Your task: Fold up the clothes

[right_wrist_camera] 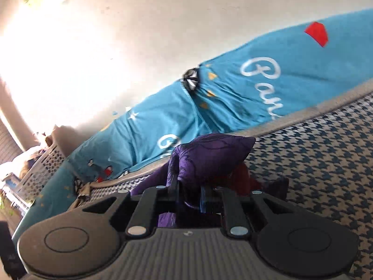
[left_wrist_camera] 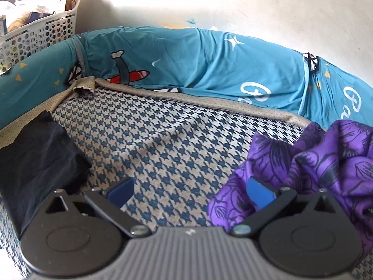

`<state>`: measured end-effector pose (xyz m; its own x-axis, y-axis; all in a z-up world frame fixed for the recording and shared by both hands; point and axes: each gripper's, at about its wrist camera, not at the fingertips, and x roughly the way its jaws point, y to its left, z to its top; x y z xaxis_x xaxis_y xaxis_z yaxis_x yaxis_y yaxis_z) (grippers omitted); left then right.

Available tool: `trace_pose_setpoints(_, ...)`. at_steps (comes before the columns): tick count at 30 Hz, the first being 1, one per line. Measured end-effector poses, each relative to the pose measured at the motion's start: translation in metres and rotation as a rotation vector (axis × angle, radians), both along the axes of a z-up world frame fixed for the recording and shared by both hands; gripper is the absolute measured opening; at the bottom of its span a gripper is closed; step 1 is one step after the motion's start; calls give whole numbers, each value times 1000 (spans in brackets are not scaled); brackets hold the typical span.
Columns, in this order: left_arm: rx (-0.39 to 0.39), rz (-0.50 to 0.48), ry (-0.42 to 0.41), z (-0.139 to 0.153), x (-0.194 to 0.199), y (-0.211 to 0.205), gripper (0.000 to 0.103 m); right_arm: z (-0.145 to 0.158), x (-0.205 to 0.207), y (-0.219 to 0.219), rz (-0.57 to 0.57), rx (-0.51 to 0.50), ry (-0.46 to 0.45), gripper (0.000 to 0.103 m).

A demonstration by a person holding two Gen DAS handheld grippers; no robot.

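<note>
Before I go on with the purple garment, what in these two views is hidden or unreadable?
- Purple garment: left wrist view, right edge cuts it off; shape unknown.
- Right tool: right wrist view, purple cloth bunched between the fingers hides the pads.
- Dark cloth: left wrist view, left edge and left tool body cover part.
- Basket: glare and distance blur its contents.

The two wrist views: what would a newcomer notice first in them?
First comes the purple flowered cloth, bunched at the right on the houndstooth bed cover; the right hand-held gripper is shut on a fold of it. Behind runs a long teal bolster with white script, against the pale wall. The left hand-held gripper is open, with a dark folded garment at its left.
</note>
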<state>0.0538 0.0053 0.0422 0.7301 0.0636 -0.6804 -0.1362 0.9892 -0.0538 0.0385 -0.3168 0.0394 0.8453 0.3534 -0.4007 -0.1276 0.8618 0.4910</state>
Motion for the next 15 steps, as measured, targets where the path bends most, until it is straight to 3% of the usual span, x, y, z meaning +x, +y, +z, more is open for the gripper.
trace_pose_setpoints(6,-20,42,-23,7,-5,19,103,13,-34,48,254,-64,-80,17)
trace_pose_setpoints(15,-76,70,-81,18,-16,42,103,-16,-84,125,575,-258,-44,17)
